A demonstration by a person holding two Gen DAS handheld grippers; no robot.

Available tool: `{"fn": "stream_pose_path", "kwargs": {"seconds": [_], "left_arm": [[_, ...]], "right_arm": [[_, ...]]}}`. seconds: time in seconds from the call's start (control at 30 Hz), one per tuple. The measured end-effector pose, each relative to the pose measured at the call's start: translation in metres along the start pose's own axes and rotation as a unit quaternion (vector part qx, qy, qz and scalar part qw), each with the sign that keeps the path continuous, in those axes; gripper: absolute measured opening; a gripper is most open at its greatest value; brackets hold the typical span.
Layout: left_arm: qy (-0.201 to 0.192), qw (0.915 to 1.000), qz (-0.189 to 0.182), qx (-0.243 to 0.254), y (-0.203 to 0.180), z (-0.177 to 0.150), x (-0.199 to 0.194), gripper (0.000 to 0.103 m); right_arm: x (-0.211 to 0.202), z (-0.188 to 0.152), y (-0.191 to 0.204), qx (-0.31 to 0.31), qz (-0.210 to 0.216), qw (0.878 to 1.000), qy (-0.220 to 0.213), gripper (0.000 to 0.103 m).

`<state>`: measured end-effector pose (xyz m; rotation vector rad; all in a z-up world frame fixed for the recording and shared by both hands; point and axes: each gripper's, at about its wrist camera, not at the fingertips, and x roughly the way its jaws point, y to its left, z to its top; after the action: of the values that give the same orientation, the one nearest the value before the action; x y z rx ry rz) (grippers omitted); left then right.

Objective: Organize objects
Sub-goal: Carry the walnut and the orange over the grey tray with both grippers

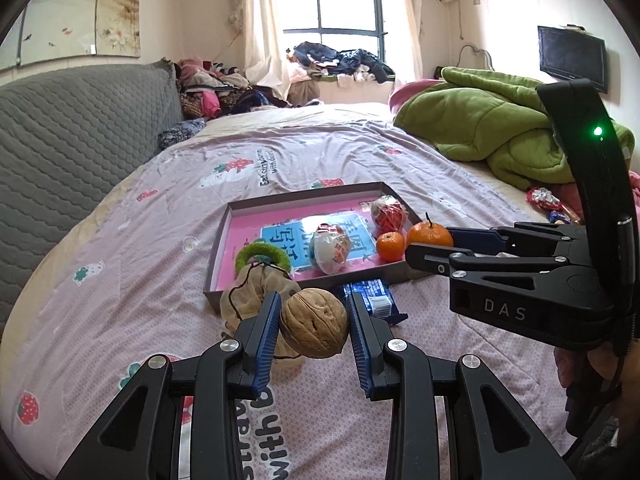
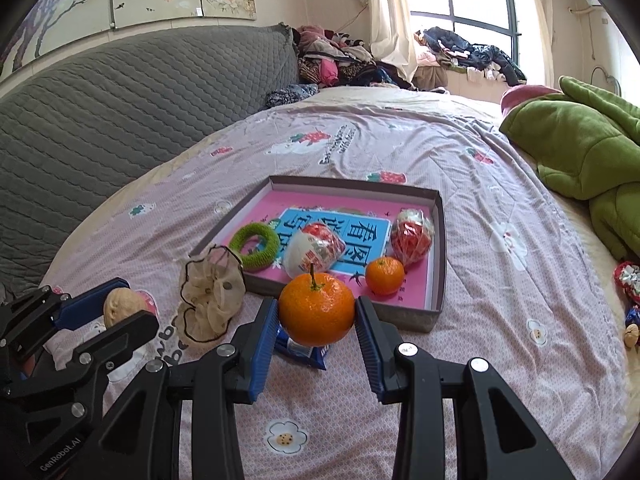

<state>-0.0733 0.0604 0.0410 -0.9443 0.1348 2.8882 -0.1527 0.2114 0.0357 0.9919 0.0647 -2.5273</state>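
My left gripper is shut on a brown walnut and holds it above the bedspread, just short of the shallow grey box. My right gripper is shut on a large orange with a stem, near the box's front edge. The box holds a green ring, two wrapped snacks and a small orange. The left gripper with the walnut shows at the left of the right wrist view.
A beige scrunchie and a blue snack packet lie on the pink bedspread in front of the box. A green blanket is heaped to the right, with small wrapped items near it. A grey headboard stands at the left.
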Motion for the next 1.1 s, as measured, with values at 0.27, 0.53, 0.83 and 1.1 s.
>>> {"fn": "stream_pose_path", "kwargs": {"seconds": [0.27, 0.53, 0.83, 1.1], "left_arm": [[-0.001, 1.0000, 0.004, -0.004, 0.008, 0.009, 0.006, 0.035], [-0.004, 0.9999, 0.010, -0.008, 0.017, 0.025, 0.018, 0.035], [-0.005, 0.9996, 0.013, -0.026, 0.033, 0.044, 0.035, 0.035], [0.008, 0.9988, 0.007, -0.048, 0.050, 0.062, 0.061, 0.035]], "right_arm": [[-0.007, 0.016, 0.001, -0.006, -0.003, 1.000, -0.019, 0.040], [-0.023, 0.042, 0.000, -0.019, -0.010, 0.998, -0.051, 0.040], [-0.020, 0.059, -0.006, -0.027, -0.016, 0.998, -0.063, 0.040], [-0.011, 0.071, -0.012, -0.031, -0.020, 0.997, -0.069, 0.040]]}}
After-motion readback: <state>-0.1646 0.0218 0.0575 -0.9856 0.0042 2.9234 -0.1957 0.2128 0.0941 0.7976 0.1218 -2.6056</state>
